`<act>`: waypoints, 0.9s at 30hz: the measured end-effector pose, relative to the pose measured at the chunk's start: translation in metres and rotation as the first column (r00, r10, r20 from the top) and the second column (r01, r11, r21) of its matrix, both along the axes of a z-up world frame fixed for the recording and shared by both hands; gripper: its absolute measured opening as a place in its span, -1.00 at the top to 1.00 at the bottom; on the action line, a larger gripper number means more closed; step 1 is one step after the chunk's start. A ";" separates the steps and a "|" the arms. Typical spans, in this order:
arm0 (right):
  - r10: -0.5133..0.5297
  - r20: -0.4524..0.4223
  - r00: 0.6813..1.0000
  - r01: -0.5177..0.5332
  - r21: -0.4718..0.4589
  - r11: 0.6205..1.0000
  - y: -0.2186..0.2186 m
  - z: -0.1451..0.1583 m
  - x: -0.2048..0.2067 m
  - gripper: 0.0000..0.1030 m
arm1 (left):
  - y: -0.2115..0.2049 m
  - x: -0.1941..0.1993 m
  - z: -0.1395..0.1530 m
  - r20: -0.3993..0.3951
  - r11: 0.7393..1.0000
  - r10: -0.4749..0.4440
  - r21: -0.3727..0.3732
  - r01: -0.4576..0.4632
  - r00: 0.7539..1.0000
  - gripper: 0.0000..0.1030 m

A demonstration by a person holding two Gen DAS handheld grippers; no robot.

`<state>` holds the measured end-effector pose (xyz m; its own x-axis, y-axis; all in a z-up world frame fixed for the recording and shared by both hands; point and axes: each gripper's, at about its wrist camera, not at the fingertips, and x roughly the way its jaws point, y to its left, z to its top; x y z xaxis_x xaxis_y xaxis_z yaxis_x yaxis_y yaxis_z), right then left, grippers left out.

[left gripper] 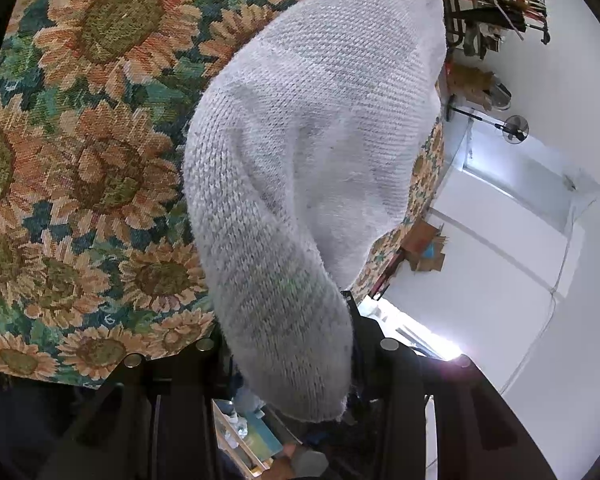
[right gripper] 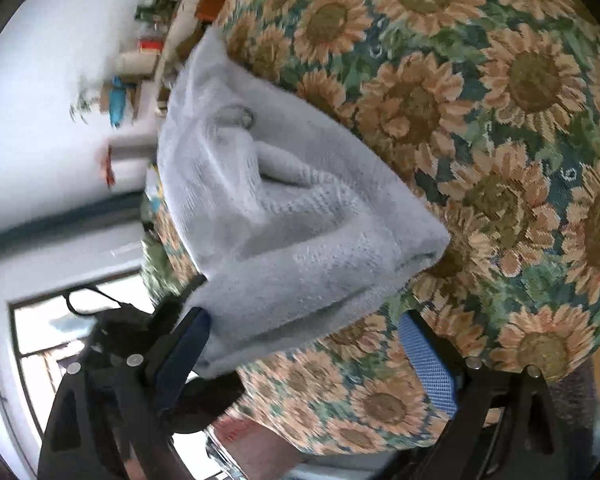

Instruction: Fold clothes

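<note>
The grey knit (left gripper: 312,168) is pinched in the left gripper (left gripper: 300,368) and lifted over the sunflower cloth (left gripper: 80,160). The right gripper (right gripper: 312,344) is spread wide, nothing held, beside the folded edge. The fold should be laid flat, edges matched. White walls (left gripper: 540,280) and cluttered shelves are seen behind.

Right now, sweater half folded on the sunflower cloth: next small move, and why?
Probably carry the left gripper across and lay its held sweater fold onto the bundle. The knit hangs lifted from its fingers, while the right gripper stands open, clear of the folded part on the sunflower tablecloth.
</note>
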<state>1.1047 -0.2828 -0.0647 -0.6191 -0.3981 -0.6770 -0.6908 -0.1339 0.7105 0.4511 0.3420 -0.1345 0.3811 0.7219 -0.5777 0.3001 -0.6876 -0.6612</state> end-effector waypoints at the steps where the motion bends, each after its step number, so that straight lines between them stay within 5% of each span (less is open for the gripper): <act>1: -0.011 -0.004 1.000 0.011 -0.001 1.000 0.001 0.000 0.000 -0.90 | -0.001 0.001 -0.001 -0.003 1.000 -0.001 0.001 0.001 1.000 0.21; 18: -0.065 0.011 0.998 0.066 -0.175 0.982 -0.001 -0.058 -0.021 -0.90 | -0.027 0.007 0.018 -0.051 0.999 -0.006 0.040 0.008 0.999 0.33; 20: -0.088 -0.003 0.996 0.086 -0.193 0.977 0.002 -0.057 -0.021 -0.58 | -0.029 0.006 0.019 -0.048 0.999 -0.002 0.054 0.005 0.999 0.36; 22: -0.043 -0.021 0.999 0.041 -0.099 0.994 0.007 -0.037 -0.030 -0.12 | -0.032 0.005 0.020 -0.043 0.997 0.002 0.075 0.001 0.999 0.38; 27: 0.093 -0.068 0.993 -0.082 0.149 0.985 0.018 0.027 -0.056 0.12 | -0.040 -0.003 0.038 -0.010 0.979 0.060 0.198 -0.056 0.998 0.41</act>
